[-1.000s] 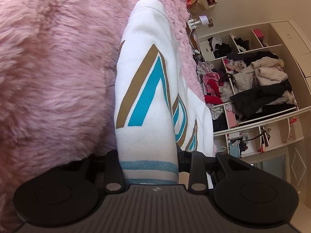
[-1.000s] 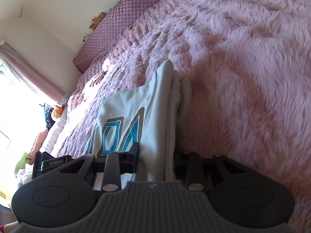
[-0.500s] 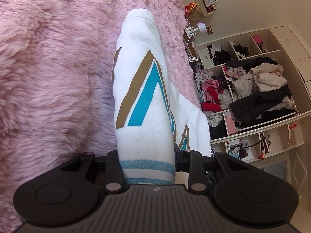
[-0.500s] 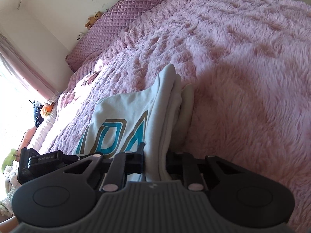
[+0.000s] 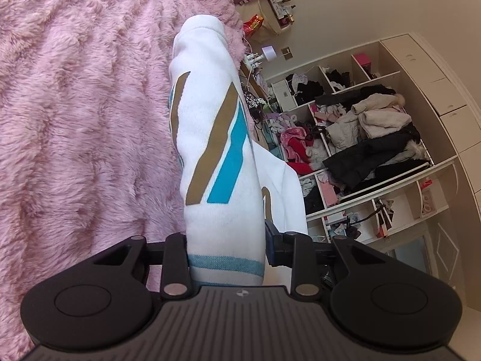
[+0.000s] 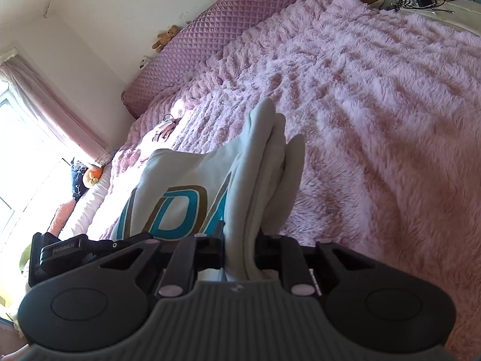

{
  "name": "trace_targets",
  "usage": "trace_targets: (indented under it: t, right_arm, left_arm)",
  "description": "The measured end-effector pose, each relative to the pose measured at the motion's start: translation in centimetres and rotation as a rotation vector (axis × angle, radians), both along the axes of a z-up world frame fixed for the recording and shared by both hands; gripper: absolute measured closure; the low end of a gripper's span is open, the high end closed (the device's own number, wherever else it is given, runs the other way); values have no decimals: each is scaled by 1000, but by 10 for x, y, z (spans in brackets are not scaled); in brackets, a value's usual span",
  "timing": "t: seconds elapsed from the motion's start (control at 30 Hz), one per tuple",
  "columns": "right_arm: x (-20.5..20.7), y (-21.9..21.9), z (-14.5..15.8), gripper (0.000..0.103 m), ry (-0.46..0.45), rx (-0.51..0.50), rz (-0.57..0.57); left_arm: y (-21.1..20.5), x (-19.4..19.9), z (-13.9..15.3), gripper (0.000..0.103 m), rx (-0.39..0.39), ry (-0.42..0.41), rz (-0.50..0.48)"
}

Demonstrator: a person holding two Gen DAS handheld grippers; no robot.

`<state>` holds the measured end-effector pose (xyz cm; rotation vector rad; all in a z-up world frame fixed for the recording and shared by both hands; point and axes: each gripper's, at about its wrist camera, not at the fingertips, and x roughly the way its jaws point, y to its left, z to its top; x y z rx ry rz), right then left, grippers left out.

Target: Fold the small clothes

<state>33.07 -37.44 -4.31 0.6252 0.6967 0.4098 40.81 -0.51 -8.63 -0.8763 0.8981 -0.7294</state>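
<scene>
Sweatshirt (image 5: 216,156), white w/ teal and tan print, is held up above pink fluffy bed cover (image 5: 84,114) by both grippers, one on each end of its folded edge. Left gripper (image 5: 227,249) is clenched on thick roll of the fabric, near the striped teal hem; cloth fills whole gap between the two fingers and stands up in front of the camera, w/ diagonal tan and teal bars on it. Right gripper (image 6: 240,252) is clenched too, on a thinner bunch of several layers, approx. three or four folds pressed together, and its jaws stand narrower than the left ones. In right wrist view the sweatshirt (image 6: 180,198) hangs to the left side of the fingers, big teal letters w/ tan outline visible, and lower part of the cloth seems to touch the bed cover (image 6: 375,120), but I cannot tell for sure. Behind it, quilted purple headboard (image 6: 216,39) w/ small teddy bear (image 6: 166,36) on top, and curtain (image 6: 51,114) at bright window. In left wrist view, open wardrobe shelves (image 5: 360,138) full of messy clothes are at right, well apart from the bed.
</scene>
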Motion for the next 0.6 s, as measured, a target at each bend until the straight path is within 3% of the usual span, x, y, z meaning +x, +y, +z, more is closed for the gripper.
trace_targets:
  t: [0.2, 0.33, 0.6]
  right_arm:
    - [-37, 64, 51, 91, -45, -13, 96]
    - [-63, 106, 70, 91, -61, -11, 146]
    - [-104, 186, 55, 91, -32, -24, 195]
  left_arm:
    - [54, -49, 36, 68, 17, -33, 53]
    - [86, -88, 53, 68, 42, -53, 92]
    - [152, -122, 31, 68, 66, -24, 143]
